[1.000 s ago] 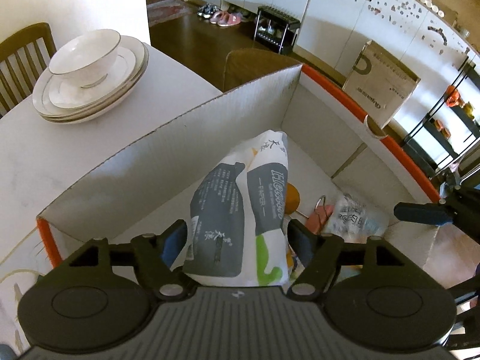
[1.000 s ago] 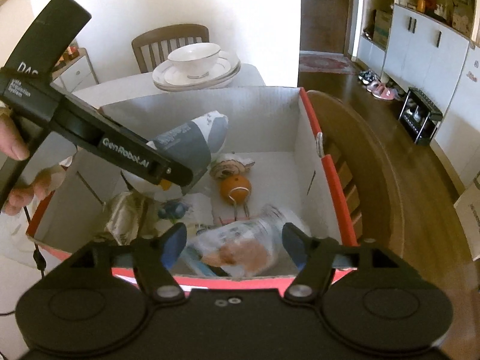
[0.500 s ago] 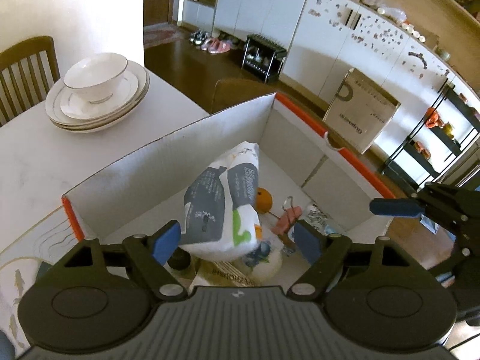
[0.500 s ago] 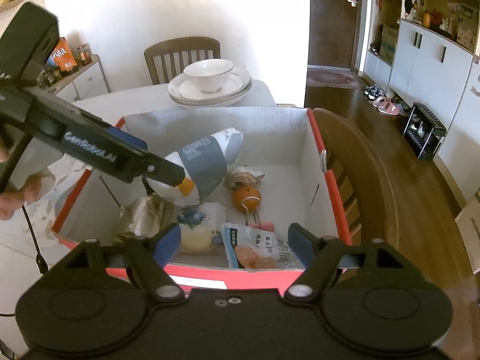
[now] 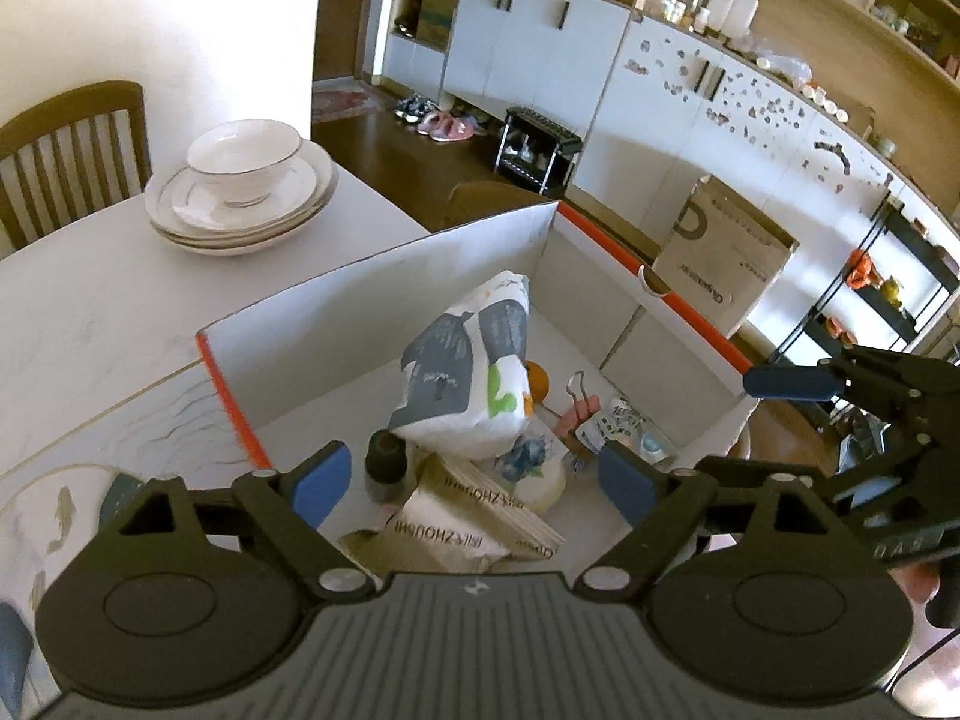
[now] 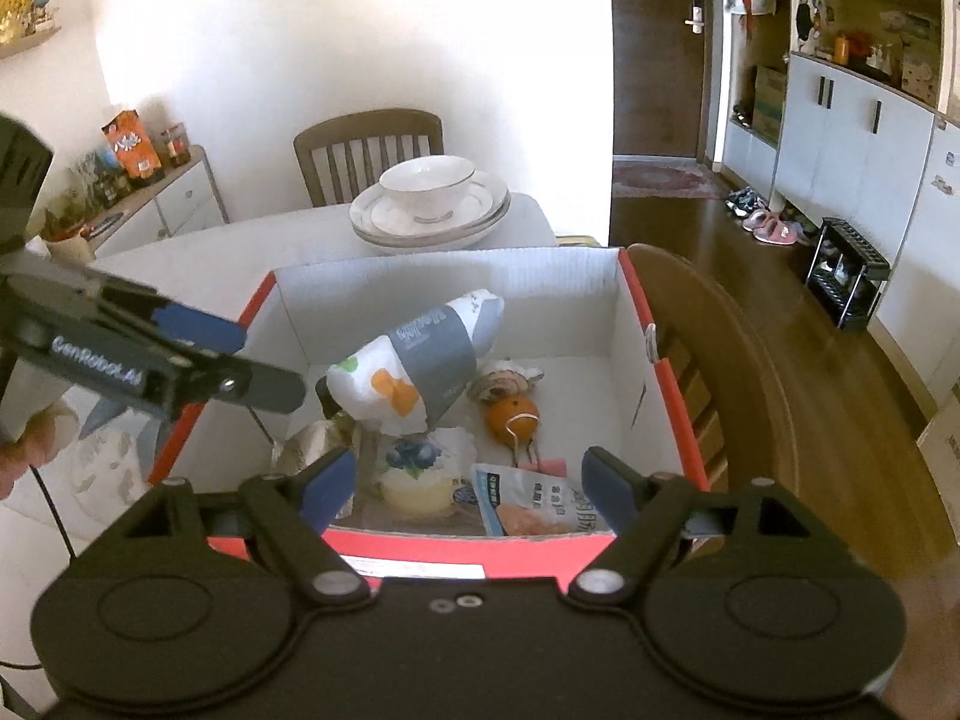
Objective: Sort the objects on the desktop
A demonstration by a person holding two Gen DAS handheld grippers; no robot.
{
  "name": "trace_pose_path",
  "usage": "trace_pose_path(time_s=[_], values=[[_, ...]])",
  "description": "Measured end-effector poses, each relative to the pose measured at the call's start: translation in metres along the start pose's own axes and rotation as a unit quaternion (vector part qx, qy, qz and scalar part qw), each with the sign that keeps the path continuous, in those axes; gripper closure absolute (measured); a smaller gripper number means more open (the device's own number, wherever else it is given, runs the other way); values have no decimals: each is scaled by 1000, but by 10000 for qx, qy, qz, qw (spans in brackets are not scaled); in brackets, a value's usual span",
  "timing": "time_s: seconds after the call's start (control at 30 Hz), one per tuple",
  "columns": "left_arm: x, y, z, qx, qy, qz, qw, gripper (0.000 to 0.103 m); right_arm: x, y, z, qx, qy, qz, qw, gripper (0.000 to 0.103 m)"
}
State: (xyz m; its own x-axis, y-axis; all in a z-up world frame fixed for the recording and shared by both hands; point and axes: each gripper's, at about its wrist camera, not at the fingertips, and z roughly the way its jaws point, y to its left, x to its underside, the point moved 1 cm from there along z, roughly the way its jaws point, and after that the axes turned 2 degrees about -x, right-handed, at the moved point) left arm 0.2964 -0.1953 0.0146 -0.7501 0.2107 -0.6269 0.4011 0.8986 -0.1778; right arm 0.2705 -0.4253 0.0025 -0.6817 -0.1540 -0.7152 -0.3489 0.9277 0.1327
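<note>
Desktop objects lay inside the cardboard box [image 6: 633,294]: tissue pack [image 6: 420,360] leaning against its far wall, snack pouch [image 6: 528,507] by its near wall. Left gripper [image 5: 474,483] and right gripper [image 6: 468,480], jaws just opening, gripped nothing; best lift both straight clear of the box rim.

Black bottle [image 6: 327,399] mostly behind tissue pack [image 6: 420,360]

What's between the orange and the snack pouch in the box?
A pink binder clip lies between orange and snack pouch, seen in the right wrist view.
</note>
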Motion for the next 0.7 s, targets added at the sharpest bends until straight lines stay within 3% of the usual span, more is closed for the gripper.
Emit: trace_pose_path(time_s=[0.1,0.17,0.53,0.7], values=[[5,3,-8,32,-71,-43,10000,10,0,2,-4,-5,-64,67,10000,18],[8,4,-14,36,-147,-60,9999,0,0,5,-7,-12,-116,90,9999,14],[29,4,-45,19,-444,-87,9990,0,5,24,-29,-90,-378,157,9991,10],[41,-2,-60,-72,-573,-46,9983,0,6,33,-41,-162,-503,158,9985,3]])
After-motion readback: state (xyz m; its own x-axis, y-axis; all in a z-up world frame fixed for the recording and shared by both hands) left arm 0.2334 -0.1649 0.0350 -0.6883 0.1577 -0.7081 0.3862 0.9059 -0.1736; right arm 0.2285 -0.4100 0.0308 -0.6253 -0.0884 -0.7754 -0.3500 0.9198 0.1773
